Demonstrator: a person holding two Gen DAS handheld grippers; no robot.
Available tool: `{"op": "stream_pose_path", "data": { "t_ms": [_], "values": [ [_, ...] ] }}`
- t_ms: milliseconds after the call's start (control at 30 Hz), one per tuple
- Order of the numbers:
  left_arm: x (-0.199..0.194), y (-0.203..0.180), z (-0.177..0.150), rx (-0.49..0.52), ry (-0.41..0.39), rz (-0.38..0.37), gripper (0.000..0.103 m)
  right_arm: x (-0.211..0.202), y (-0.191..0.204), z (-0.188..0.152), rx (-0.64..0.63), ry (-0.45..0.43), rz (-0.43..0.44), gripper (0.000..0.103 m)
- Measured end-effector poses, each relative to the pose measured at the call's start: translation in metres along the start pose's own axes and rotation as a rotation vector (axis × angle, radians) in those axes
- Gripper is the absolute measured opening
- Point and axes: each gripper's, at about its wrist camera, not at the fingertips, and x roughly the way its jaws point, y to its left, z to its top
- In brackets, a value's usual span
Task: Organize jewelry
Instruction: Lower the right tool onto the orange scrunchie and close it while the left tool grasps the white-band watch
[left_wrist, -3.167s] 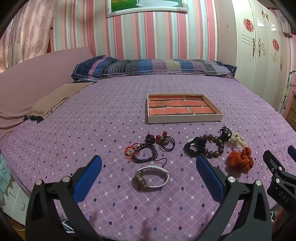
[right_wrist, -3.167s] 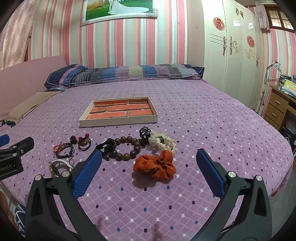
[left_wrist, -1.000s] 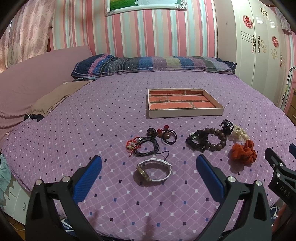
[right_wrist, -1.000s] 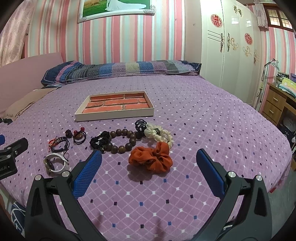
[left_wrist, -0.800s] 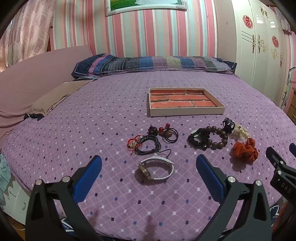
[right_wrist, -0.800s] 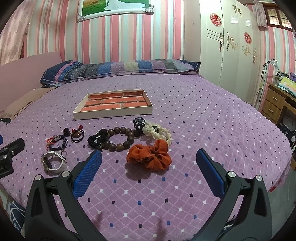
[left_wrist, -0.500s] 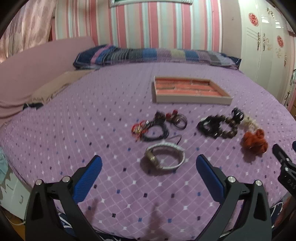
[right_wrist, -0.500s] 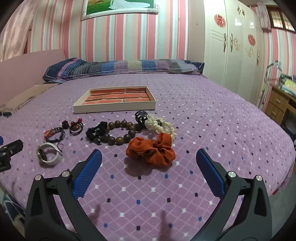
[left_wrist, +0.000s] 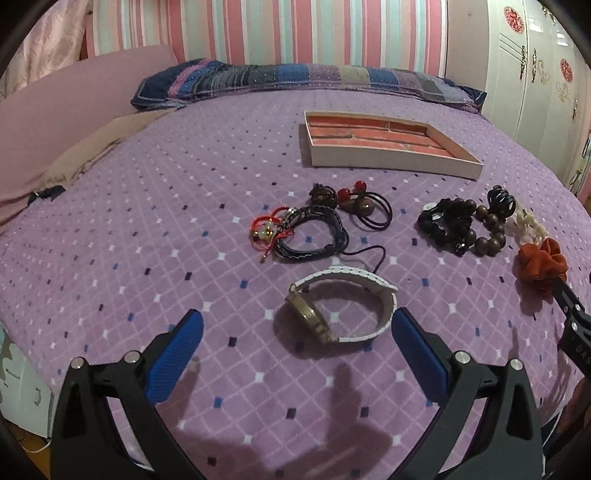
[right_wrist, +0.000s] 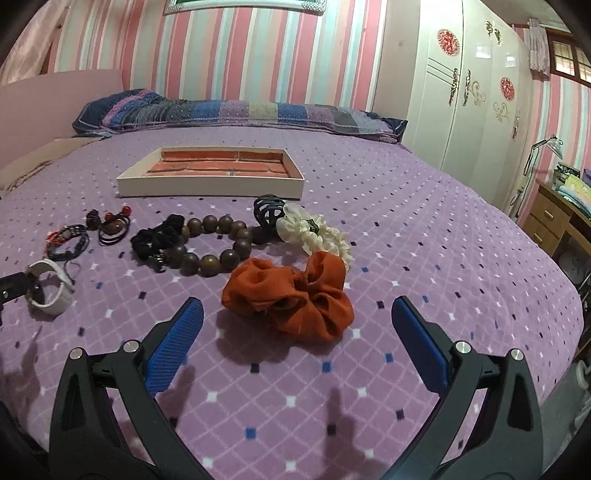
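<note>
Sitting toward the back of the purple bed (left_wrist: 147, 229), the shallow cream tray (left_wrist: 388, 162) with the brick-pattern lining holds no jewelry that I can make out. Everything's in a loose row in front of it: white-strap watch (left_wrist: 341, 312), dark braided bracelets (left_wrist: 314, 236) touching a red cord one (left_wrist: 266, 229), black hair ties with red beads (left_wrist: 365, 208), wooden bead bracelet (right_wrist: 214, 245), black claw clip (right_wrist: 269, 214), cream scrunchie (right_wrist: 317, 232) and orange scrunchie (right_wrist: 291, 297). Left gripper (left_wrist: 295, 345) hovers with jaws wide apart right at the watch. Right gripper (right_wrist: 295, 334) is spread wide too, just short of the orange scrunchie, holding nothing.
</note>
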Motion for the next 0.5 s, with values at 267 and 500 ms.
{"op": "stream_pose_path", "data": {
  "t_ms": [267,500],
  "values": [
    [0.021,0.009,0.005,0.007,0.031,0.004,0.099,0.019,-0.004,0.000,0.004,0.013,-0.016,0.099],
    [0.037,0.011,0.012,0.011,0.047,-0.015,0.099,0.027,-0.006,0.002,0.004,0.017,-0.025,0.099]
  ]
}}
